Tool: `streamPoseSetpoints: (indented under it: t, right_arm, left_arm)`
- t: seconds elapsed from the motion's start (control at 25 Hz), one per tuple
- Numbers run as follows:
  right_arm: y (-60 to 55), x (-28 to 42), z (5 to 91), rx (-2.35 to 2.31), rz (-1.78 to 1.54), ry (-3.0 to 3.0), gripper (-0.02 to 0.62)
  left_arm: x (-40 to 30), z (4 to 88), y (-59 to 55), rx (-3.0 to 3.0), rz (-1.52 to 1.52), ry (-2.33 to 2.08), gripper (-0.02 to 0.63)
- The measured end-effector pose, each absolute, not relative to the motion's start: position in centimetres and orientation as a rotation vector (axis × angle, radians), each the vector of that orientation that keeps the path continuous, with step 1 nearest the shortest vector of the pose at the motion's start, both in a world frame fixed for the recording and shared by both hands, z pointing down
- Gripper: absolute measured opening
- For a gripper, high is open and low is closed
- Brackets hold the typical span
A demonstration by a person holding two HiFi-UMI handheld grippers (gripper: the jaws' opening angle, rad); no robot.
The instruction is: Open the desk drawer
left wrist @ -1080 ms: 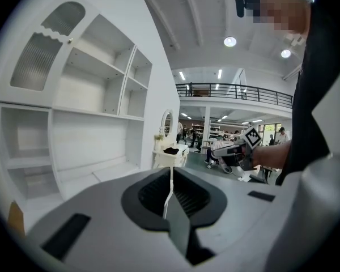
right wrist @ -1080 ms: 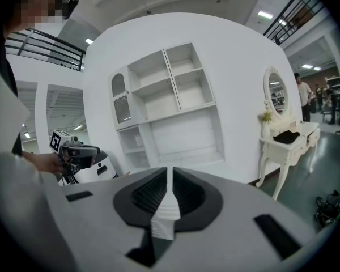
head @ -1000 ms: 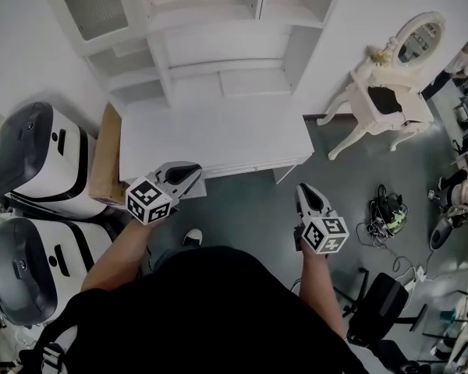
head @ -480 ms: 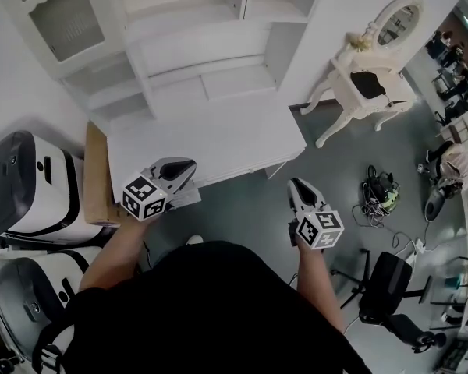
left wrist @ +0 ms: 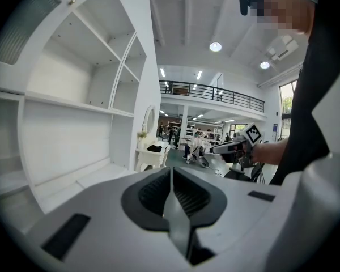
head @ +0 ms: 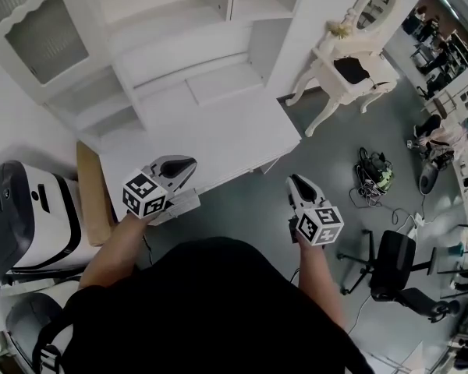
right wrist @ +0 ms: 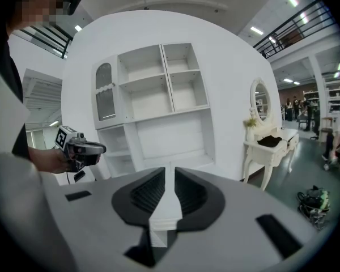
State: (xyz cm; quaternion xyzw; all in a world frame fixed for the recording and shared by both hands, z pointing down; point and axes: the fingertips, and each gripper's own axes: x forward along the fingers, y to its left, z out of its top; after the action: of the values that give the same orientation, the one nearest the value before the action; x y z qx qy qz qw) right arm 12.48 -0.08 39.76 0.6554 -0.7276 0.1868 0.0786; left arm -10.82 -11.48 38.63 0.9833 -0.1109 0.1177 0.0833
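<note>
The white desk (head: 218, 135) with its shelf hutch (head: 171, 29) stands in front of me. From above, its top hides the drawer front. My left gripper (head: 181, 167) hovers over the desk's front edge near the left corner, jaws shut and empty (left wrist: 171, 171). My right gripper (head: 299, 187) hangs over the grey floor just right of the desk's front corner. Its jaws (right wrist: 170, 171) are opening, a narrow gap with nothing in it. Each gripper view shows the other gripper: the right one (left wrist: 231, 148), the left one (right wrist: 90, 148).
A white vanity table with an oval mirror (head: 345, 62) stands to the right of the desk. Two white-and-black machines (head: 27, 213) and a cardboard box (head: 90, 197) sit at the left. A black office chair (head: 394, 265) and a cable heap (head: 374, 171) are on the floor at the right.
The head view has swung, so the desk sits more to the left. The left gripper has moved forward over the desk's front edge. The right gripper has edged toward the desk.
</note>
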Motion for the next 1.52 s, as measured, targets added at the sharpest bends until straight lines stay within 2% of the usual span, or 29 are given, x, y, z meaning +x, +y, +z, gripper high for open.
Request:
streamPoseSetpoints:
  t: [0.64,1.08,1.52]
  right_arm:
    - [0.2,8.3,41.5,1.999,0.622,-2.08,0.069]
    - [-2.1,12.4,45.1,1.962,0.708,-2.07,0.074]
    - [-5.8,19.1,53.7,1.82,0.858,-2.019,0.08]
  left_arm:
    - [-14.6,40.1,-13.8,2.911,0.362,-0.236,0.023]
    - [-11.7,42.0,-15.5,2.884,0.428,-0.293,0.023]
    - [-8.1,43.2,-18.3,2.824,0.468,-0.451,0.023]
